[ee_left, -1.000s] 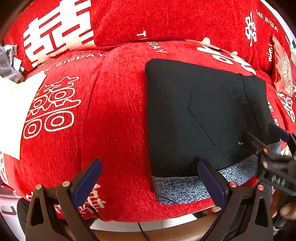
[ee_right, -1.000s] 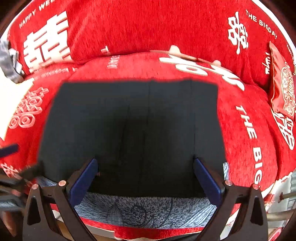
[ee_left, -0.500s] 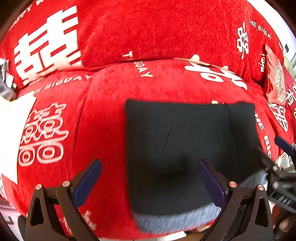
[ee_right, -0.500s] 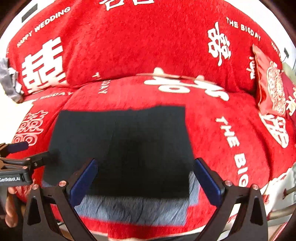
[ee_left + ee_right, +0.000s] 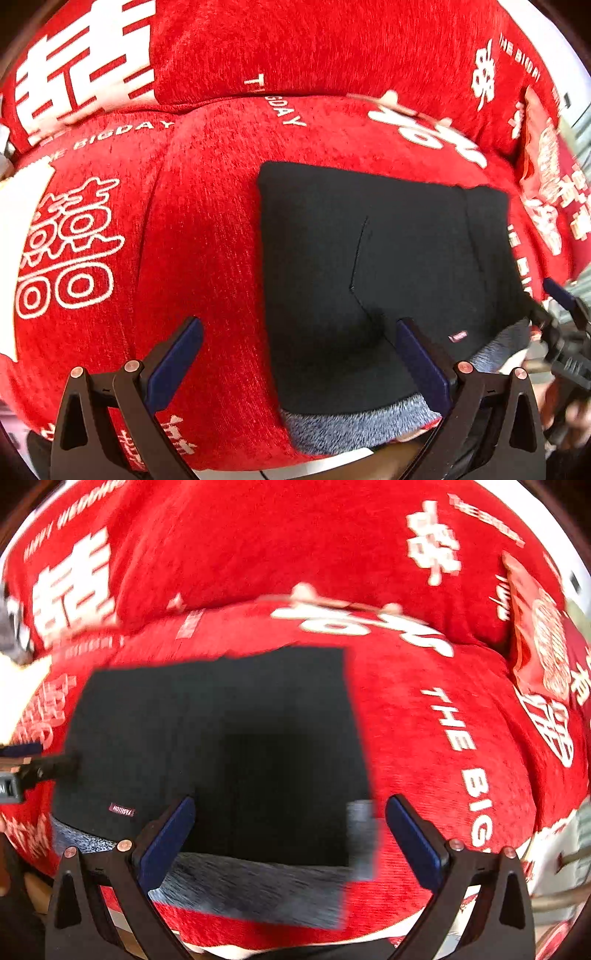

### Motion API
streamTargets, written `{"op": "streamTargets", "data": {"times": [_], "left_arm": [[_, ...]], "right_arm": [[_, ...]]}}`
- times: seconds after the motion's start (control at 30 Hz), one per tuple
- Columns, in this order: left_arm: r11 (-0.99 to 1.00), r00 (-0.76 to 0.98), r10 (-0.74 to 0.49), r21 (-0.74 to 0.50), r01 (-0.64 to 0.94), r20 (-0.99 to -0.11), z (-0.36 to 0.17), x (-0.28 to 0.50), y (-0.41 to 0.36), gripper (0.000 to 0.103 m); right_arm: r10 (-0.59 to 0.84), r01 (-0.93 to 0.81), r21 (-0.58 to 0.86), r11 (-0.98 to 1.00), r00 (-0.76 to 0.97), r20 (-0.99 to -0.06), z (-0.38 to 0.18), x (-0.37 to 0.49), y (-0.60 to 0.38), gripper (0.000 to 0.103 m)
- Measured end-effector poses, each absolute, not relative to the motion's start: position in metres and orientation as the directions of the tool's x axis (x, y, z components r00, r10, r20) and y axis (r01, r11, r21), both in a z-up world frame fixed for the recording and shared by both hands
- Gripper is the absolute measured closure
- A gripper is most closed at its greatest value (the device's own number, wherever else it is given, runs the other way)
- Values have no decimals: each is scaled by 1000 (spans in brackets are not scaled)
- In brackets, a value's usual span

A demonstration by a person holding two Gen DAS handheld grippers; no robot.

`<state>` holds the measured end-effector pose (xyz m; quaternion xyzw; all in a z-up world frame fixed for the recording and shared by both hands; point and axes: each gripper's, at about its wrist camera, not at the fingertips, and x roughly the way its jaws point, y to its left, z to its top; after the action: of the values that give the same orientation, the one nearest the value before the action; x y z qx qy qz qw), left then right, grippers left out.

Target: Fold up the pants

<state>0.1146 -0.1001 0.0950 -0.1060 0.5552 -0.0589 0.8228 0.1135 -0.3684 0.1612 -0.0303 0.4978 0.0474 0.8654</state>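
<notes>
The left gripper (image 5: 299, 354) has its jaws spread wide, holding nothing; its right finger hangs over the pants' (image 5: 373, 258) near-left part, the left one over bare red cover. The right gripper (image 5: 290, 829) is likewise wide and empty, jaws straddling the pants' near-right corner; whether they touch the cloth I cannot tell. 1 pair of black pants lies folded into a rectangle on the red sofa seat (image 5: 207, 221), its grey lining at the front edge. 1 red cushion (image 5: 535, 635) leans at the right end.
</notes>
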Motion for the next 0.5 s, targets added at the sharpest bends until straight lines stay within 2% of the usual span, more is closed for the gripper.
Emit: {"op": "streamTargets", "data": {"times": [0.13,0.33,0.4,0.5], "left_arm": [[933,310,-324,-355,-50,-894,77,129,-89,0],[882,224,-439,-465,-76,-870,48,147,-110,0],[898,232,-408,-434,-72,-883,46,150,-122,0],[910,247,-380,-409,-75,-891,46,155,-130,0]], "right_arm": [[132,-42,127,991,476,-870,157,126,-407,0],[381,-48,387,921,317,-868,101,153,-417,0],[469,-48,475,878,273,-840,83,157,-415,0],[459,-90,455,886,300,-836,84,157,-401,0]]}}
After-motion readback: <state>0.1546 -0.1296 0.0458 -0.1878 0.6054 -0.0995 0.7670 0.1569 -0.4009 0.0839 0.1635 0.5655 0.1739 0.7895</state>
